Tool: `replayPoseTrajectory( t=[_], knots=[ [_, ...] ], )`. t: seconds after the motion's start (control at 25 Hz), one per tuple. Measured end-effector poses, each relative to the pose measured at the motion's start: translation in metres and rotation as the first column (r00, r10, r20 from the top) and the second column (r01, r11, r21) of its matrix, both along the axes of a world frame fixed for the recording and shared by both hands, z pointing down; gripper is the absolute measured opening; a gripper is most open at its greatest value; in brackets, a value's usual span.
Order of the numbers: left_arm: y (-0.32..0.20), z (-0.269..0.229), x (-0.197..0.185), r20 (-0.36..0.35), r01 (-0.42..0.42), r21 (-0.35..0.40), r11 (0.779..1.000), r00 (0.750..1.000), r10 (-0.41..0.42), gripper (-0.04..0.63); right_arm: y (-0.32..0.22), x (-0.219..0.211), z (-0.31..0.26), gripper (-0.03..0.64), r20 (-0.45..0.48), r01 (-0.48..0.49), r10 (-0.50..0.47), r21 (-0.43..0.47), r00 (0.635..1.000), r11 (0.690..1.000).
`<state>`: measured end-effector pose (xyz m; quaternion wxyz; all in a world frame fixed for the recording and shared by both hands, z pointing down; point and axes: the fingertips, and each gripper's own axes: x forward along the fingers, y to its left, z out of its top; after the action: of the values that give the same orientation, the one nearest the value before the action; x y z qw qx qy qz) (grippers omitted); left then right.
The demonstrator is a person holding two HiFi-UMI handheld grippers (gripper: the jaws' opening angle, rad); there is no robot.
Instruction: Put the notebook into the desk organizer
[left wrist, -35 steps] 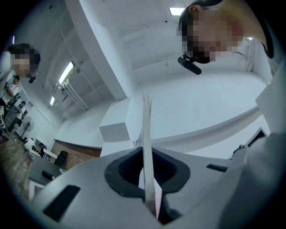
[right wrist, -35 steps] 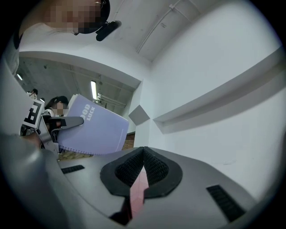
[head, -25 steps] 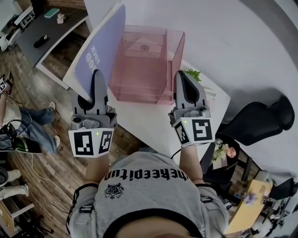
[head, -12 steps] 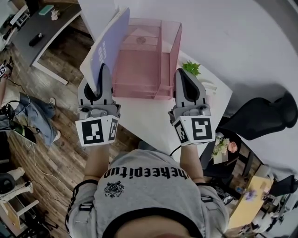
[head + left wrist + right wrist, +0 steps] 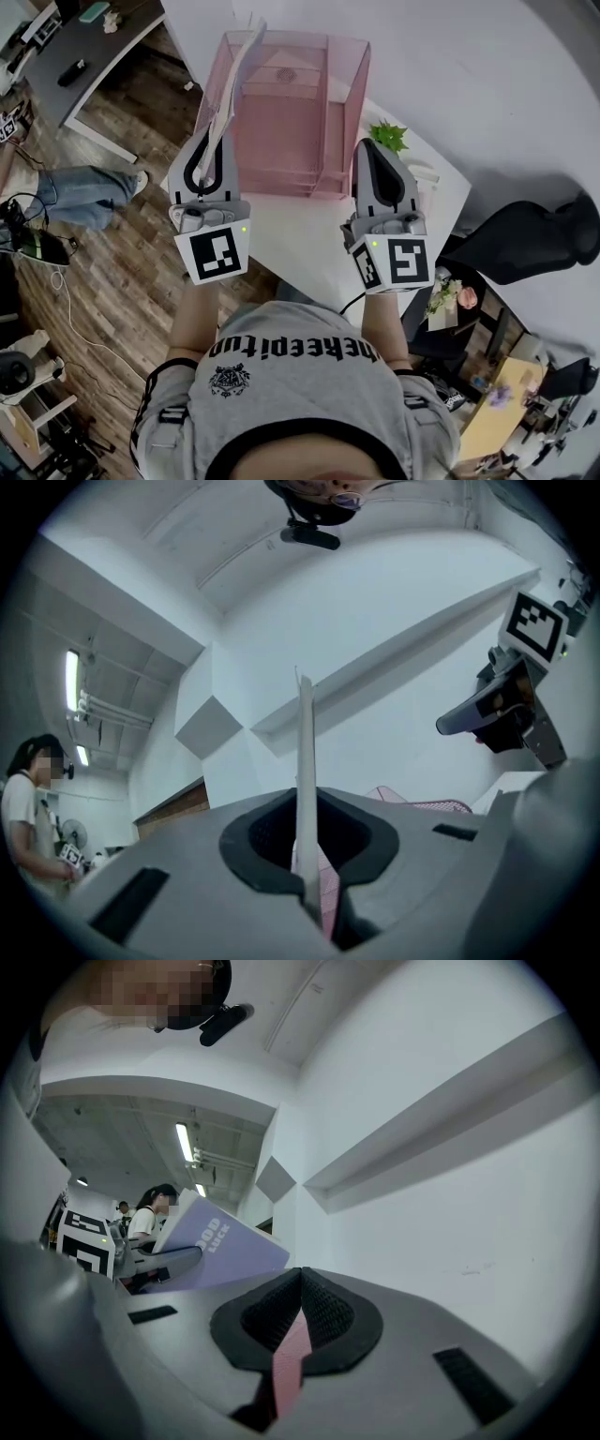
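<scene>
The left hand-held gripper, clenched on the notebook, has rolled it from slanted to edge-on upright over the left side of the desk organizer, probably ready for lowering in. The right hand-held gripper stays closed and empty.

Seen from above: reaching forward with both bare forearms, roughly parallel, elbows tucked beside grey-shirted torso. At left, clamping with left gripper on lower edge of notebook, thin sheet upright between pads, marker cube tilted, facing camera. At right, holding right gripper about level, marker cube up, jaws pressed together, nothing pinched. Keeping both grippers well apart, tips nearly even, pointed away from body.
</scene>
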<state>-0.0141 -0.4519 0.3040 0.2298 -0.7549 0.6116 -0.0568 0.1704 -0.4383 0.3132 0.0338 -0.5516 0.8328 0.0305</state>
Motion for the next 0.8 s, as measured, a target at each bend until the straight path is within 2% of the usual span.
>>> replayPoseTrajectory(
  t=[0.08, 0.12, 0.44, 0.6, 0.8],
  knots=[
    [-0.001, 0.005, 0.007, 0.096, -0.004, -0.004, 1.000, 0.995, 0.005, 0.031, -0.001, 0.001, 0.001, 0.002, 0.002, -0.003, 0.003, -0.003, 1.000, 1.000],
    [-0.002, 0.007, 0.011, 0.121, -0.009, -0.006, 1.000, 0.993, 0.010, 0.031, -0.002, 0.002, 0.002, 0.003, 0.003, -0.004, 0.004, -0.005, 1.000, 1.000],
    [-0.006, 0.041, 0.036, 0.201, -0.101, -0.034, 0.994, 0.974, 0.106, 0.031, -0.003, 0.005, 0.002, 0.003, 0.008, -0.015, 0.015, -0.007, 1.000, 1.000],
    [-0.006, 0.059, 0.043, 0.297, -0.130, -0.085, 0.988, 0.943, 0.150, 0.031, -0.003, 0.005, 0.002, 0.003, 0.010, -0.017, 0.017, -0.006, 1.000, 1.000],
    [-0.005, 0.080, 0.052, 0.397, -0.177, -0.150, 0.973, 0.890, 0.223, 0.031, -0.003, 0.006, 0.003, 0.003, 0.010, -0.018, 0.018, -0.006, 1.000, 1.000]
  ],
)
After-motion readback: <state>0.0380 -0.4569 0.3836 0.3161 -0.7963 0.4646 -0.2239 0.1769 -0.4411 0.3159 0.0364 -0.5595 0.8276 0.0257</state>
